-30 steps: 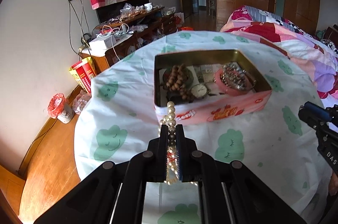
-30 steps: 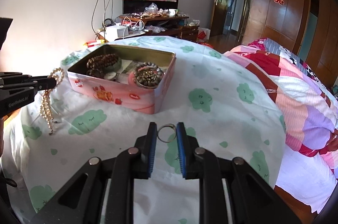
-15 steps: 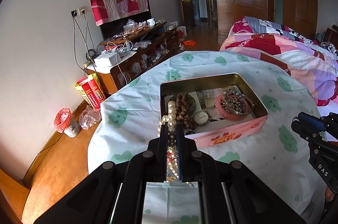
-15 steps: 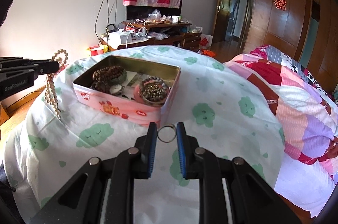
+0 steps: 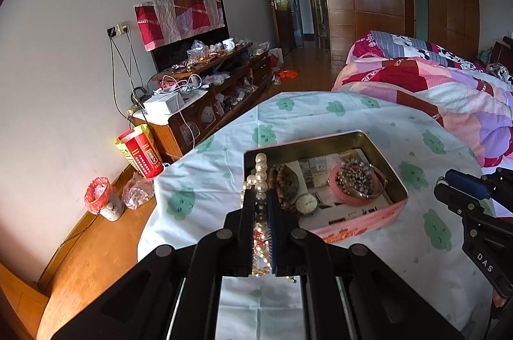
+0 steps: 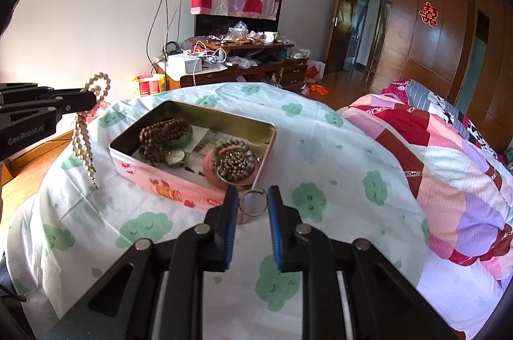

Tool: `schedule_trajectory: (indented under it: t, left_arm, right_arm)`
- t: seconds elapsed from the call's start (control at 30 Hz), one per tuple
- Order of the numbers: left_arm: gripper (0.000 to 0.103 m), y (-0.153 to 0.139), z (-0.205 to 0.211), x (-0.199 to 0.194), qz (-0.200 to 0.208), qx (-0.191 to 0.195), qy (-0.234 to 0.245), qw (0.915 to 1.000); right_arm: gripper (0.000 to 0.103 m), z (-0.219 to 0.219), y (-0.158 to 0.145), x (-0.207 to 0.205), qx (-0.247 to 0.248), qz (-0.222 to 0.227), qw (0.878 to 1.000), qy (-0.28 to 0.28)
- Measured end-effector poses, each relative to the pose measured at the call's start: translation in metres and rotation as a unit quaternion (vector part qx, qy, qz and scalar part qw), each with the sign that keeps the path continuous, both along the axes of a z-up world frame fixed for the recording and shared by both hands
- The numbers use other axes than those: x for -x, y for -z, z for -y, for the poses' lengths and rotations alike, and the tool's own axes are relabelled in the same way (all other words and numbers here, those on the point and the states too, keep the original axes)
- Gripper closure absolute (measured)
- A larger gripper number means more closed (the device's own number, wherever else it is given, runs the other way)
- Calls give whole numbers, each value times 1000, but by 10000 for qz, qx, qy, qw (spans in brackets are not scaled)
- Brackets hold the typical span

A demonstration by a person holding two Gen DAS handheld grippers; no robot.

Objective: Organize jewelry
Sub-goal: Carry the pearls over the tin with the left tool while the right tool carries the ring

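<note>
A pink open tin (image 5: 359, 229) (image 6: 179, 184) sits on the cloud-print tablecloth, holding brown wooden beads (image 6: 163, 131), a watch (image 5: 306, 203) and a pink dish of metal beads (image 6: 232, 162). My left gripper (image 5: 260, 202) is shut on a pearl necklace (image 5: 260, 171); the strand loops above the jaws and hangs below them, left of the tin (image 6: 83, 141). My right gripper (image 6: 253, 195) is shut on a thin silver ring (image 6: 253, 203), held just in front of the tin's near right corner. The right gripper shows at the right edge of the left wrist view (image 5: 461, 189).
The round table (image 6: 336, 154) fills the foreground. A bed with a patchwork quilt (image 6: 449, 154) lies to the right. A cluttered wooden cabinet (image 5: 205, 96) stands against the far wall, with a red box (image 5: 141, 152) and a small bin (image 5: 102, 202) on the wooden floor at left.
Both grippers have risen, each keeping its item. In the left wrist view the tin has dropped lower and more of the room shows; the pearls hang higher beside the tin.
</note>
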State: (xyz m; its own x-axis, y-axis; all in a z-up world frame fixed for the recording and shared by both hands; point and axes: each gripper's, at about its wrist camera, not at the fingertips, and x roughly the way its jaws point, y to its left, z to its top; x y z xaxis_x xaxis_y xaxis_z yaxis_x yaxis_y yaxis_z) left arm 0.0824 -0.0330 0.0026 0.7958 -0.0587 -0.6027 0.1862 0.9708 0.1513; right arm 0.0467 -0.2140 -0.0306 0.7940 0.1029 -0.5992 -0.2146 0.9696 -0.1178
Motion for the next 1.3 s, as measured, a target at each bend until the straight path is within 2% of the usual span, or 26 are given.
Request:
schedule_trajectory:
  t: [0.63, 1.0, 1.3]
  left_arm:
    - [97, 1, 10, -57, 69, -277, -98, 9995]
    - [97, 14, 17, -92, -135, -364, -122, 9992]
    - [97, 31, 23, -104, -354, -418, -85, 9985]
  right_arm:
    - [82, -25, -17, -54, 218, 136, 9995, -210]
    - [82, -38, -12, -84, 228, 15, 9995, -231]
    - [82, -43, 4, -105, 329, -210, 9991, -186]
